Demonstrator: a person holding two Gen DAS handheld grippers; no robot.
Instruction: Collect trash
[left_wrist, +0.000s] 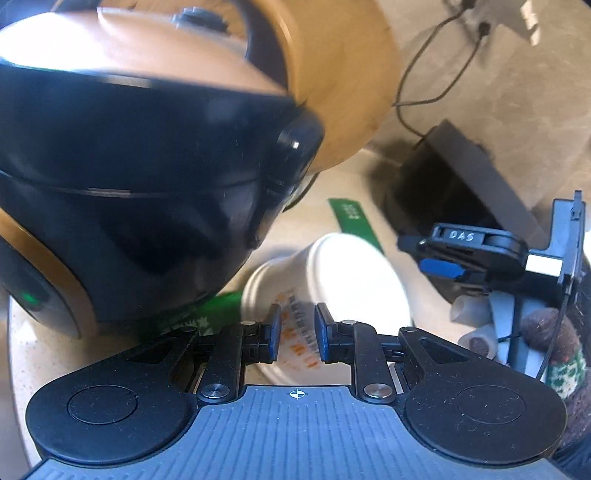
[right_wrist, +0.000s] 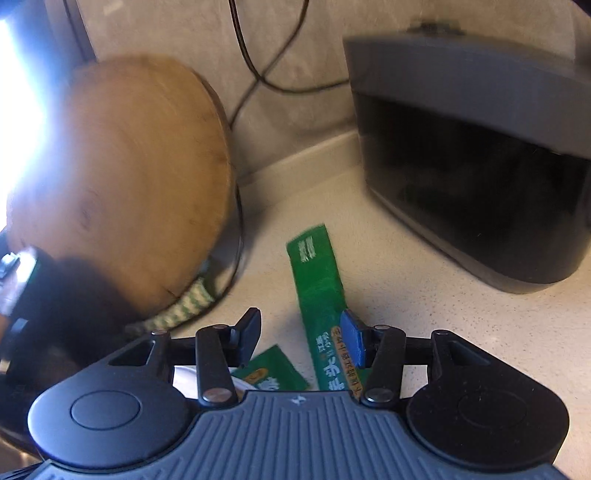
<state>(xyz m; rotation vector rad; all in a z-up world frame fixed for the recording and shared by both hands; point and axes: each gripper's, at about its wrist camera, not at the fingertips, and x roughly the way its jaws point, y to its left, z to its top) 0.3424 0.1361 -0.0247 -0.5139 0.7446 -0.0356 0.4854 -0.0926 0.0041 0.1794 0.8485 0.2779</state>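
A white paper cup (left_wrist: 332, 284) with orange print lies on its side on the counter. My left gripper (left_wrist: 297, 332) is shut on the cup, its blue pads pinching the cup's wall. A long green wrapper (right_wrist: 321, 295) lies on the counter; it also shows in the left wrist view (left_wrist: 354, 221) behind the cup. A smaller green wrapper piece (right_wrist: 273, 369) lies beside it. My right gripper (right_wrist: 301, 339) is open just above the wrappers, the long one under its right finger. The right gripper also shows in the left wrist view (left_wrist: 461, 254).
A black and orange rice cooker (left_wrist: 140, 192) stands close on the left. A round wooden board (right_wrist: 122, 177) leans on the wall. A dark grey bin (right_wrist: 476, 177) stands on the right. A black cable (right_wrist: 258, 74) runs along the wall. A green-checked cloth (right_wrist: 184, 306) lies under the board.
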